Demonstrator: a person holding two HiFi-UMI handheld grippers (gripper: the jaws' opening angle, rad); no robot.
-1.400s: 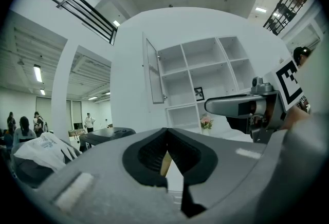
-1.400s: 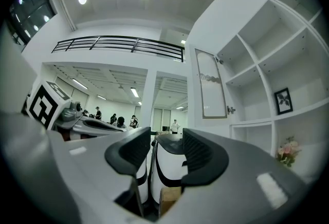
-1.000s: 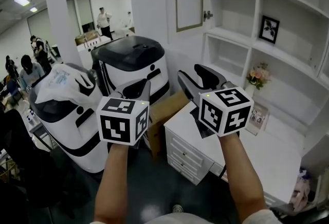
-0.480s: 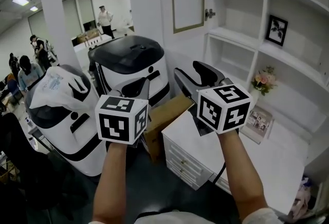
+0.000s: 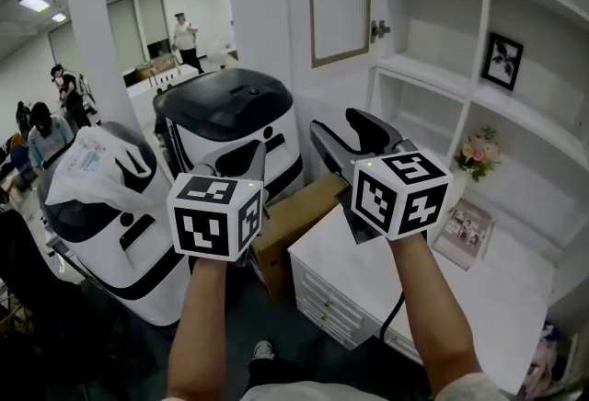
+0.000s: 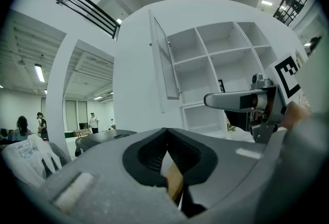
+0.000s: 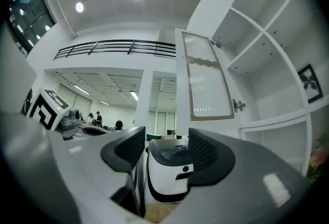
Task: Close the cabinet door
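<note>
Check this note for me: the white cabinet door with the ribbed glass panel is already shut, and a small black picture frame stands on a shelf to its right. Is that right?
Not quite. The white cabinet door with the ribbed glass panel is not shut: it stands swung out from the shelving, as the right gripper view shows. The small black picture frame does stand on a shelf to its right.

White desk [image 5: 460,291]; white column [image 5: 92,50]; ceiling strip lights [image 5: 34,0]
</note>
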